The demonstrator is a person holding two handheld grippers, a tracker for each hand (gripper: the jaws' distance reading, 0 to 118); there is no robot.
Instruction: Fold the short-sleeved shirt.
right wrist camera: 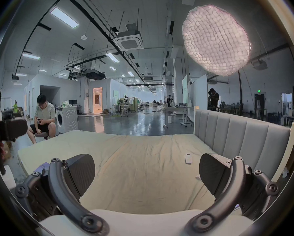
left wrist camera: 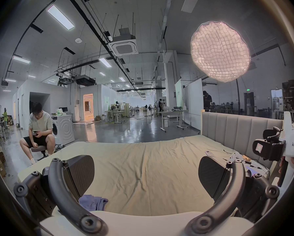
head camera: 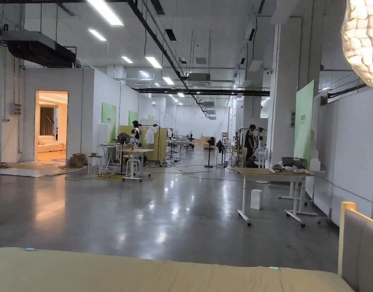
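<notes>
Both grippers, left gripper (left wrist camera: 146, 176) and right gripper (right wrist camera: 147, 175), gape empty; the crumpled lavender cloth shirt (left wrist camera: 92, 202), lower left, looks limp and light, so pinch its edges.

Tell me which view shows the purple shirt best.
The left gripper view: the purple shirt lies crumpled on the bed near the left jaw. The right gripper view catches a purple sliver behind its jaw.

Beige bed sheet (right wrist camera: 142, 168), grey padded headboard (right wrist camera: 236, 134), white remote (right wrist camera: 188, 158) near it, washing machine (right wrist camera: 67, 119), glowing round lamp (right wrist camera: 216, 40)
</notes>
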